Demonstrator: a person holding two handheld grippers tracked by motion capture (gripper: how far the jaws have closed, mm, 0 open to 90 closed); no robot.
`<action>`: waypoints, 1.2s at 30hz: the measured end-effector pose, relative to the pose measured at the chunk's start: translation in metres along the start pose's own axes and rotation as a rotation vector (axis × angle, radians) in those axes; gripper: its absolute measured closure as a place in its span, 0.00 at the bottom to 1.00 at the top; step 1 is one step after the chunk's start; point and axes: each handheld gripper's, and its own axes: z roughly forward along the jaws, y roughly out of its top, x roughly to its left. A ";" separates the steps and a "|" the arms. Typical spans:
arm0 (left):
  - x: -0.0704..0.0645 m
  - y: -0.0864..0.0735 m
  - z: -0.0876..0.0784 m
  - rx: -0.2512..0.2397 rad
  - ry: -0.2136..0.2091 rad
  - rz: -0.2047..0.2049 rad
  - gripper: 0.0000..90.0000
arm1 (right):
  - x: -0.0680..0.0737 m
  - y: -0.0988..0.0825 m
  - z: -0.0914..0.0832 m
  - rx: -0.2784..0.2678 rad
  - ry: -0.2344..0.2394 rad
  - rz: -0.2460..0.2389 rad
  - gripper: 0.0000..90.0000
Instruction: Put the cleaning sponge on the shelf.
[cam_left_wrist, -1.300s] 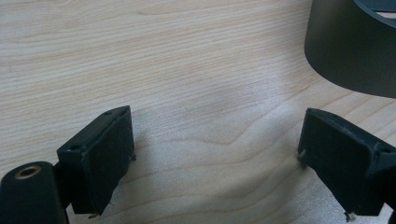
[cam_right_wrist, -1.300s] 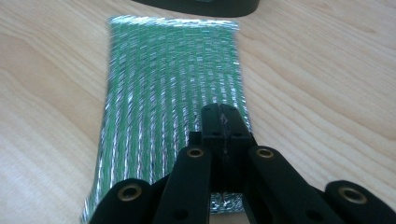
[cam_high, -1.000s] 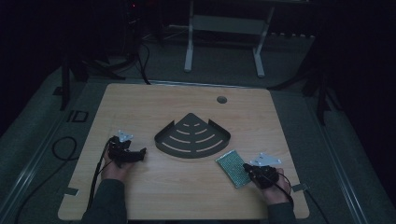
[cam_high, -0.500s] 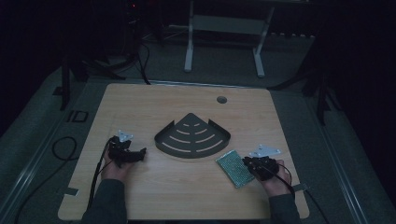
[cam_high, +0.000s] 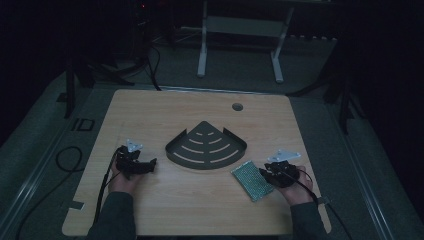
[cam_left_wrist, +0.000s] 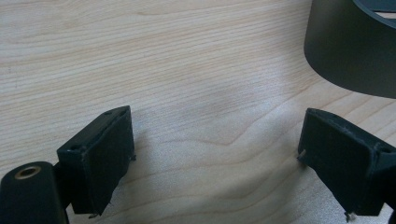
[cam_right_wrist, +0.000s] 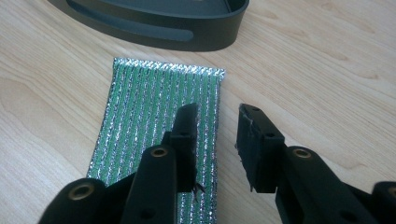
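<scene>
A dim lab-like room: wooden table (cam_high: 150, 115), floor cables (cam_high: 65, 160), metal stand (cam_high: 240, 25) behind.

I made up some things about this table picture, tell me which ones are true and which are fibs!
1. The green sparkly scrubber pad lies flat on the wooden table. True.
2. The pad sits inside the dark corner tray. False: it lies on the table beside the tray, apart from it.
3. The left gripper has its jaws wide open with nothing between them. True.
4. The right gripper is lifting the pad into the air. False: its jaws are open, one over the pad's edge, and the pad is still flat.
5. The tray is piled with toys. False: it looks empty.
</scene>
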 end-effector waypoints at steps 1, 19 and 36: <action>0.000 0.000 0.000 0.000 0.000 0.000 0.12 | -0.001 0.001 0.000 0.006 0.002 0.003 0.75; 0.000 0.000 0.000 0.000 0.000 0.000 0.12 | -0.020 0.013 0.006 0.113 0.090 0.028 0.81; 0.000 0.000 0.000 0.000 0.000 0.000 0.12 | -0.030 0.015 0.020 0.194 0.139 0.054 0.85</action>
